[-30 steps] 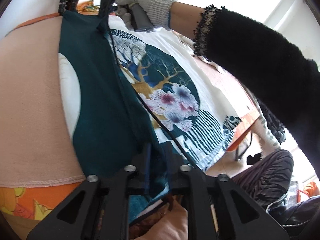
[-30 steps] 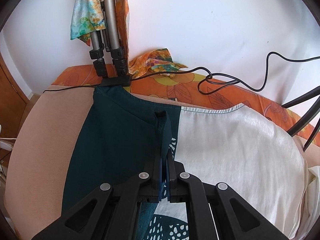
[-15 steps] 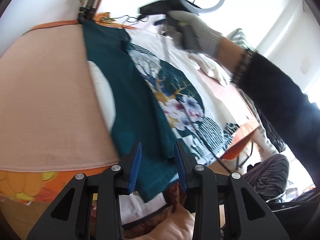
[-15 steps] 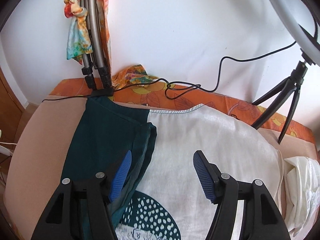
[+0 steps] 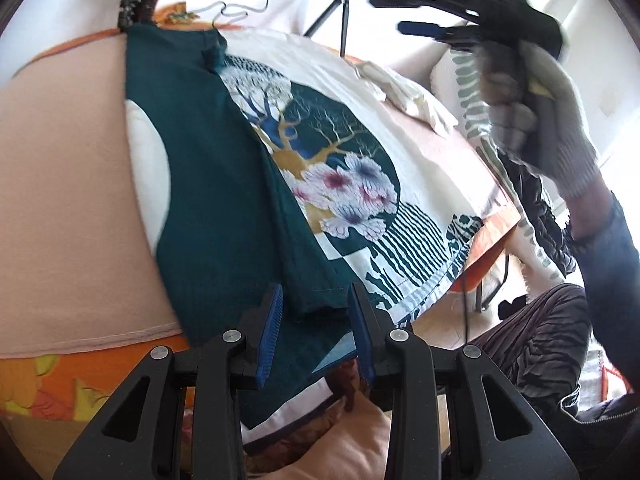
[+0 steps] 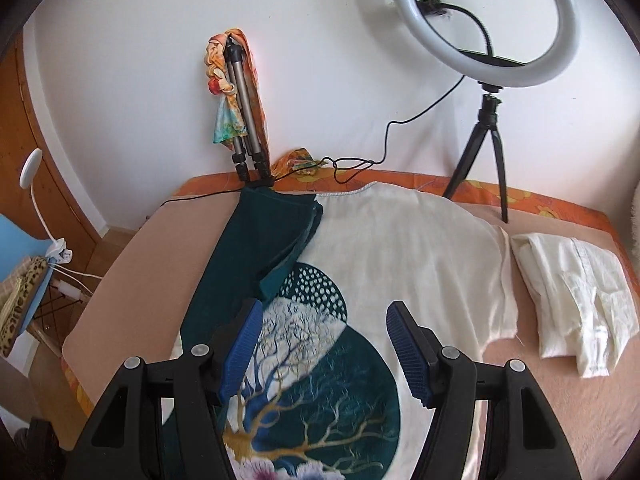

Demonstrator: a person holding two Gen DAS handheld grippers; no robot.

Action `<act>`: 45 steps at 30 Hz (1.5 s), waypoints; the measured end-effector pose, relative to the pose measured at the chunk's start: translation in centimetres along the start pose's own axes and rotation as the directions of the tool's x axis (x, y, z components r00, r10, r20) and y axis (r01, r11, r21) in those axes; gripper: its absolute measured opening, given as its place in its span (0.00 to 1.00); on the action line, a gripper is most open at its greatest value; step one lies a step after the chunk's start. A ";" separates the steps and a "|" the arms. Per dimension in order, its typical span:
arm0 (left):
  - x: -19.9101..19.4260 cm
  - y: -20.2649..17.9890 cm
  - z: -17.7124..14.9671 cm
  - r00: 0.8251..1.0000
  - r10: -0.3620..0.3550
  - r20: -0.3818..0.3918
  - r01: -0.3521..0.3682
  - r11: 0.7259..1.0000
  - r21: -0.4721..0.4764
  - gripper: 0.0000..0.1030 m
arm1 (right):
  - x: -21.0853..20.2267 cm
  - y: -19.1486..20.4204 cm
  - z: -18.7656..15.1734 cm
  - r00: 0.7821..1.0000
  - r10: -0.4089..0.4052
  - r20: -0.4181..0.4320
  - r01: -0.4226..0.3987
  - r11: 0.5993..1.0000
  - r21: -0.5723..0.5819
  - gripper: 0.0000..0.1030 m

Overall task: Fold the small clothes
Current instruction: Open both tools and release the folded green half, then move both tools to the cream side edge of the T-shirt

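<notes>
A white T-shirt with a teal tree-and-flower print lies flat on the peach blanket. Its teal side panel is folded over onto the print. My left gripper is open at the near hem. The corner of the folded teal edge lies loose between its blue pads. My right gripper is open and hangs above the print with nothing between its fingers. In the left wrist view, a gloved hand holds the right gripper high at the top right.
A folded white garment lies on the blanket right of the shirt. A ring light on a small tripod and a folded tripod with a scarf stand against the wall. A black cable runs along the far edge.
Both grippers were shut on the folded teal edge and have let it go. The right gripper has risen and drawn back to the right. The left one has opened and stayed at the hem.
</notes>
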State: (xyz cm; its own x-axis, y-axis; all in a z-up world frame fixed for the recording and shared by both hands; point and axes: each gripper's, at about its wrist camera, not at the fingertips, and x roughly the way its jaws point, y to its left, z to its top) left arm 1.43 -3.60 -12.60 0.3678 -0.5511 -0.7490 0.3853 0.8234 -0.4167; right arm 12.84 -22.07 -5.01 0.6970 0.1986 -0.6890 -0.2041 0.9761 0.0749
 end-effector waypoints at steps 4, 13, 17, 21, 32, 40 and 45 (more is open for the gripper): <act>1.1 -1.4 0.4 1.000 0.009 0.002 -0.009 0.999 0.040 0.31 | -3.0 -2.4 -2.9 0.999 -0.032 0.021 0.032 0.999 0.031 0.65; 2.3 -5.7 0.6 1.000 0.001 0.016 -0.004 0.983 0.184 0.31 | -6.4 -9.6 -5.2 0.997 -0.047 0.066 0.036 0.987 0.156 0.65; 2.1 -8.2 0.7 0.998 0.012 0.064 -0.028 0.968 0.251 0.31 | -7.1 -12.9 -5.5 0.996 -0.026 0.081 0.008 0.976 0.216 0.65; 2.7 -11.5 1.1 0.994 0.001 0.108 -0.034 0.952 0.305 0.31 | -7.5 -15.7 -5.7 0.996 0.029 0.085 -0.052 0.961 0.273 0.68; 9.1 -20.3 1.8 0.998 -0.020 0.064 -0.014 0.873 0.488 0.47 | -6.8 -22.5 -6.2 0.985 0.149 0.084 -0.170 0.905 0.390 0.68; 10.7 -21.7 1.9 0.995 0.040 0.090 -0.085 0.808 0.584 0.47 | -7.2 -23.6 -6.7 0.990 0.131 0.059 -0.143 0.925 0.351 0.56; 11.9 -21.7 1.4 0.980 0.171 0.101 -0.193 0.699 0.688 0.47 | -7.9 -23.4 -8.0 0.991 0.124 0.048 -0.133 0.930 0.342 0.56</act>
State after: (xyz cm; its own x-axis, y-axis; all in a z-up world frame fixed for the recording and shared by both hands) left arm -1.37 -28.20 -11.82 0.5120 -0.4126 -0.7534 0.7808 0.5891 0.2080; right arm 6.62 -47.18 -7.10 0.6986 0.3217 -0.6391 -0.0475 0.9121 0.4072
